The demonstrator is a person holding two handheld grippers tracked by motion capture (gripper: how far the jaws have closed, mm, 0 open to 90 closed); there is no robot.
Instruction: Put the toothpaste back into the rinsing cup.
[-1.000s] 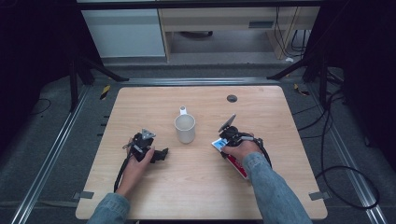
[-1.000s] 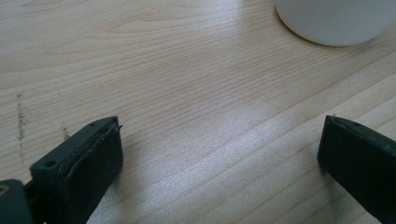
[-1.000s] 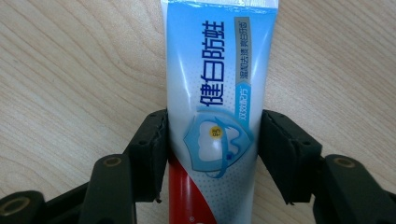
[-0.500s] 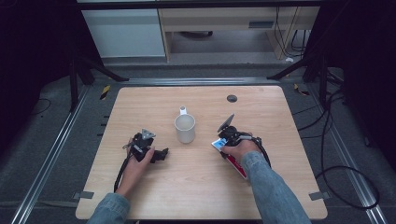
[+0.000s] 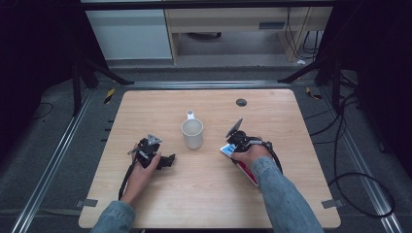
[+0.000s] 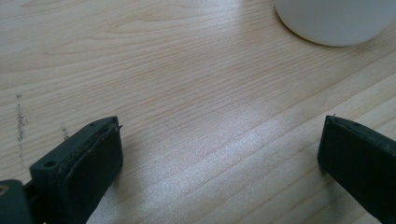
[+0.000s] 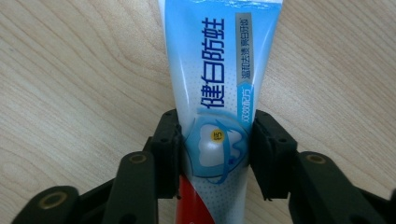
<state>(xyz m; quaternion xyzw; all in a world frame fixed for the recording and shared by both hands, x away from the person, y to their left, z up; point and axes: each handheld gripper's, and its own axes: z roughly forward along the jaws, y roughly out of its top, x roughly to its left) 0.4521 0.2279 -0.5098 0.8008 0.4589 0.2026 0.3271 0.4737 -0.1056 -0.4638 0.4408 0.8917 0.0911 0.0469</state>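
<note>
A blue, white and red toothpaste tube lies flat on the wooden table, right of centre, and also shows as a tube under the person's right hand. My right gripper straddles it. Its jaws have just been closing with the tube between them, and both pads now touch the tube's sides. From above, the right gripper points down at the tube's blue end. My left gripper rests low on the table to the left, its jaws wide apart around bare wood, left gripper.
A white mug stands upright mid-table between the two hands; its base, the mug, shows ahead and to the right in the left gripper view. A small black grommet sits near the far edge. Cables trail from both grippers.
</note>
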